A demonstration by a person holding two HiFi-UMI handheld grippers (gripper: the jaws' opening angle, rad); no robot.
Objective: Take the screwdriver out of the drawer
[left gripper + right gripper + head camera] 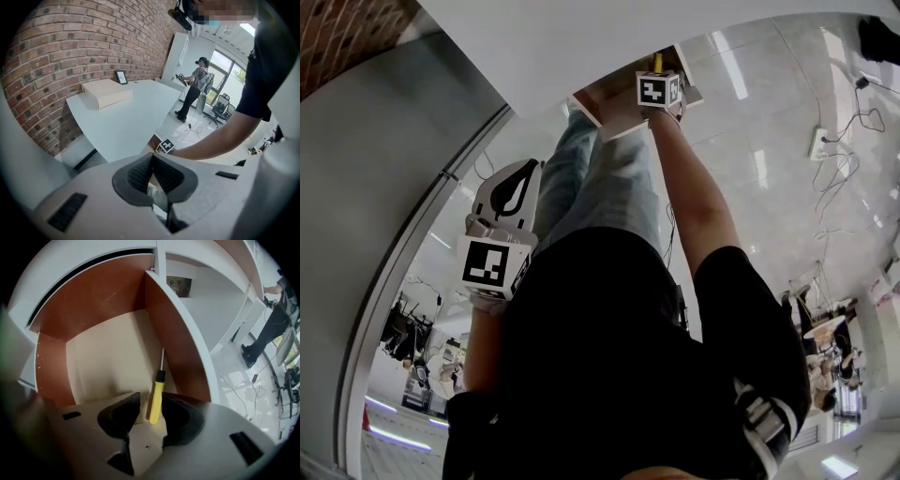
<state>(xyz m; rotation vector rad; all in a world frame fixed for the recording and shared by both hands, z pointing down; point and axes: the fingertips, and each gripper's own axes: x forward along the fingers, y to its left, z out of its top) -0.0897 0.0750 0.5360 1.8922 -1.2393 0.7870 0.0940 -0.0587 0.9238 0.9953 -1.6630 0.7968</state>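
A screwdriver with a yellow handle and a thin metal shaft lies on the pale floor of the open drawer, close to its brown right wall. My right gripper points steeply down into the drawer. Its jaws stand open on either side of the handle, and a gap shows on the left side. In the head view the right gripper sits at the drawer under the white tabletop. My left gripper is shut with nothing in it, and it hangs away from the drawer, low at the person's left side.
A white table carries a flat cardboard box and a small frame against a brick wall. A person stands far off by office chairs. Cables and a power strip lie on the glossy floor.
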